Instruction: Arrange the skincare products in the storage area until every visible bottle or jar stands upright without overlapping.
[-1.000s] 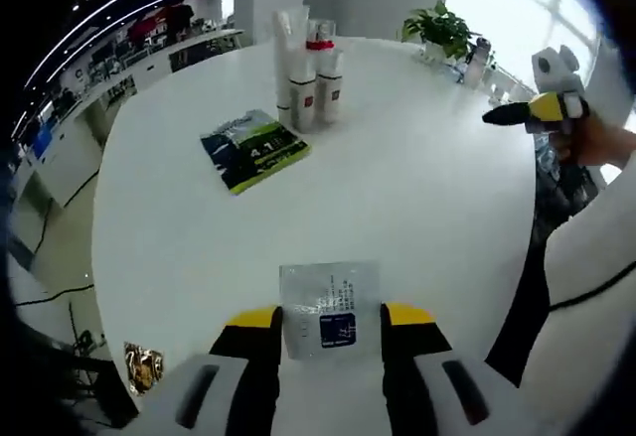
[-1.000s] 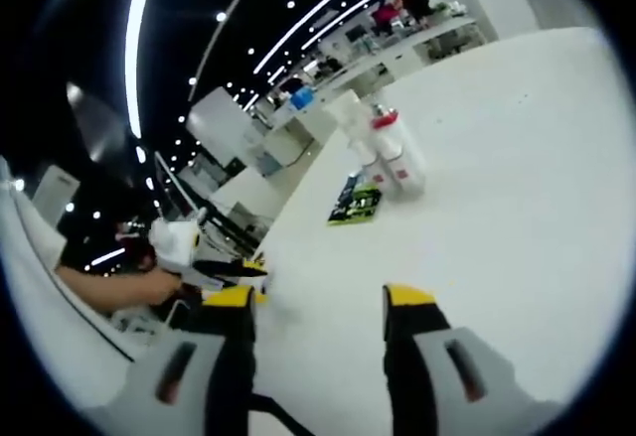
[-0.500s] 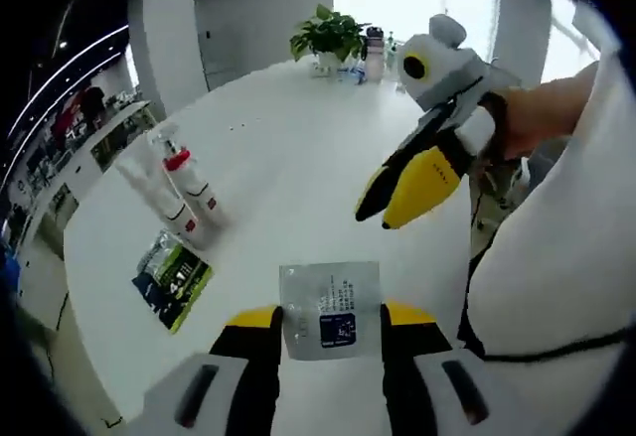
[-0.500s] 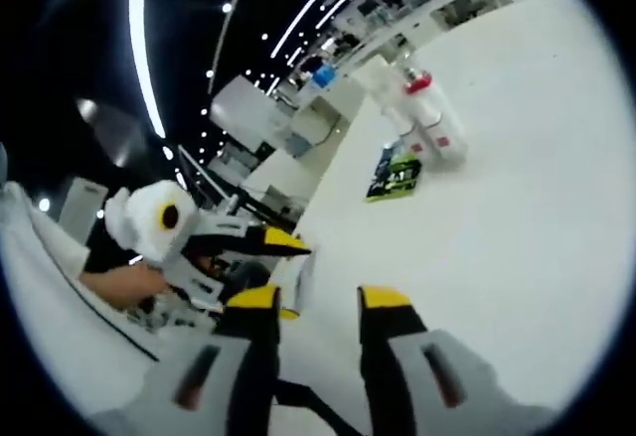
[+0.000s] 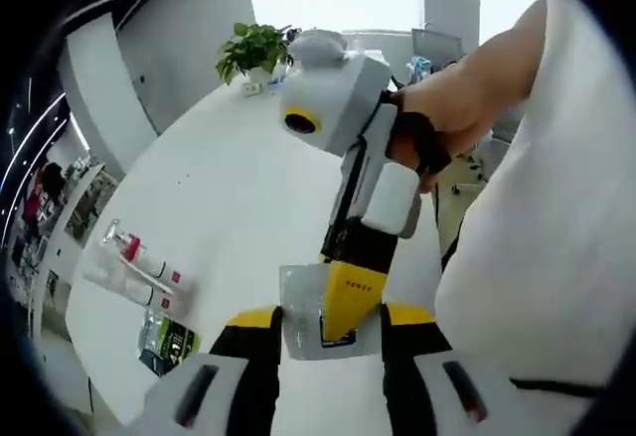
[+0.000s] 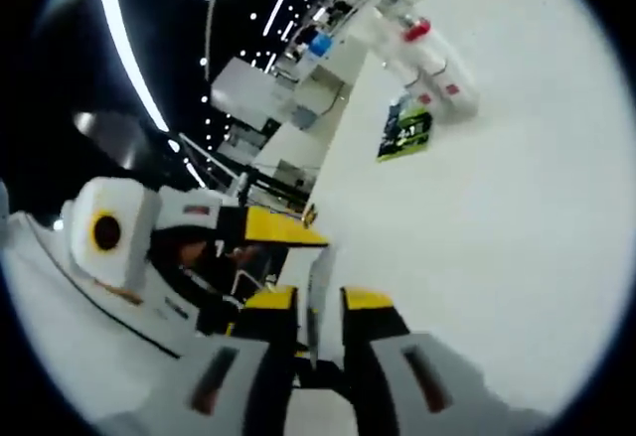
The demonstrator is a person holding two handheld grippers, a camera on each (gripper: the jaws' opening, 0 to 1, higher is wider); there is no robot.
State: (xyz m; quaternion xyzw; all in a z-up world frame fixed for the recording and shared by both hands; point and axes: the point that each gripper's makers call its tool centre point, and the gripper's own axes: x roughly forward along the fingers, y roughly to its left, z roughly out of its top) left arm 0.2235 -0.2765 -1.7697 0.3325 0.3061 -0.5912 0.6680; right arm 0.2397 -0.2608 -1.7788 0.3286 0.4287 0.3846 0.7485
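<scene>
Sachet [image 5: 316,315]: thin, limp, light, slippery film; grip by edge. Left claw [image 5: 331,319] pinches it. Right claw [image 6: 318,300] nearly closed on sachet edge.

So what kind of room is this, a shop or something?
Probably a big office or showroom: a large round white table, a green potted plant by bright windows, and long ceiling light strips.
</scene>
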